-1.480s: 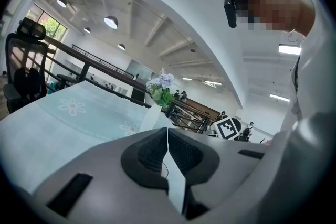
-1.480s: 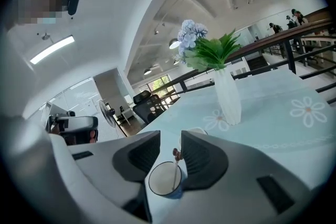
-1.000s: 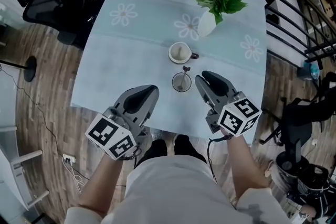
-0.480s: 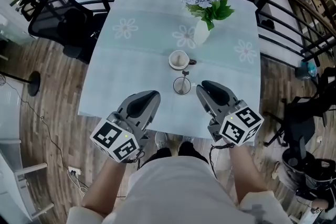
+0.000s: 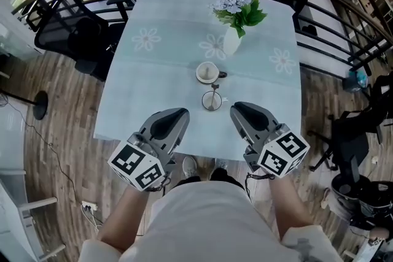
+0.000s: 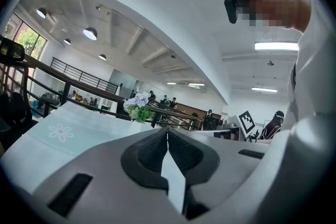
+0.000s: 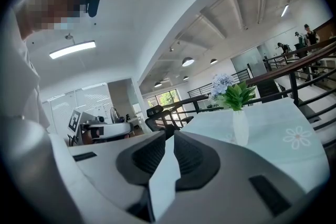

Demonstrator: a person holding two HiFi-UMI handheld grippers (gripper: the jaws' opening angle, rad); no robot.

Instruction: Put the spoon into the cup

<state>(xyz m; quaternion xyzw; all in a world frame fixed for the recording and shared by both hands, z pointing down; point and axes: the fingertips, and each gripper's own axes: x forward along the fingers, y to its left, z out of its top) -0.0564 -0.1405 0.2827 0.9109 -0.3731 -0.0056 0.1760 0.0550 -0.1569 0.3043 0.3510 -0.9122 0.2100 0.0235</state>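
Spoon [image 5: 213, 95]: rests on a small round dish [image 5: 212, 102] toward the counter's [image 5: 141, 101] near edge, with the white cup [image 5: 207, 72] just behind it. Left gripper [image 5: 179, 114] and right gripper [image 5: 235, 110]: jaws together, empty, over the near edge either side of the dish.

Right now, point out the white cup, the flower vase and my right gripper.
white cup [image 5: 207, 72], head view, on its open top.
flower vase [image 5: 231, 43], head view, on its white body.
right gripper [image 5: 236, 110], head view, at the closed claw tips.

tablecloth [image 5: 166, 89] pale mint, white daisy print | cup [image 5: 207, 72] white | vase [image 5: 231, 43] white | flowers [image 5: 230, 0] lilac | leaves [image 5: 249, 14] green | floor [image 5: 61, 126] brown
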